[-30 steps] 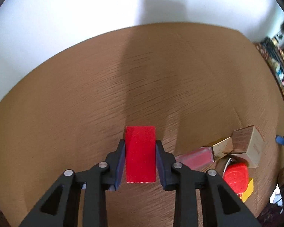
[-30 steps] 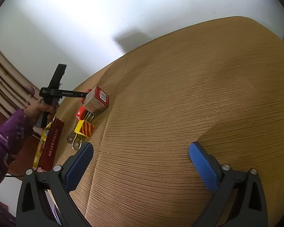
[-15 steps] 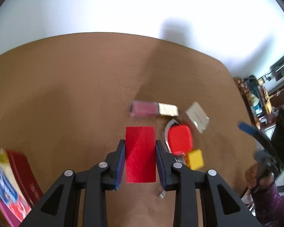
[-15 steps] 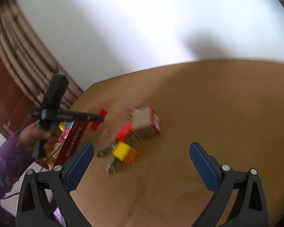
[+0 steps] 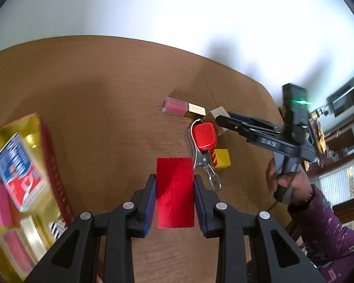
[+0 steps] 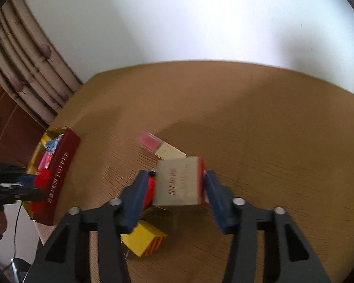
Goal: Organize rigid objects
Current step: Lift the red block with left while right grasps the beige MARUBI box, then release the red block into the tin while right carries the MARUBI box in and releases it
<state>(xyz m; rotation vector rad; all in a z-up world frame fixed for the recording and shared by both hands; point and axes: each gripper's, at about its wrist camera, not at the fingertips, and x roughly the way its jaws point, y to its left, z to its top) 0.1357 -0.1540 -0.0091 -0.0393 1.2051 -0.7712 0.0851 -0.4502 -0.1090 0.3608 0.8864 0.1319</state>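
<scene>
The small beige box (image 6: 179, 184) with red edges sits on the wooden table (image 6: 259, 122), straight ahead of the right tongs (image 6: 177, 191) and squarely between their blue pads. The jaws have just been closing around it, and the pads look to be touching or nearly touching its two sides; blur keeps me from telling whether they press yet. Its printed face is turned toward the tongs.

Crowding it are a red tag (image 5: 204, 135) at its left, a yellow block (image 6: 144, 239) nearer the tongs, and a pink-and-gold tube (image 6: 160, 147) just behind.

The left tongs (image 5: 175, 194) are clamped on a red block (image 5: 175, 191), held above the table. The open red tin (image 6: 59, 172) of packets lies well to the left.
</scene>
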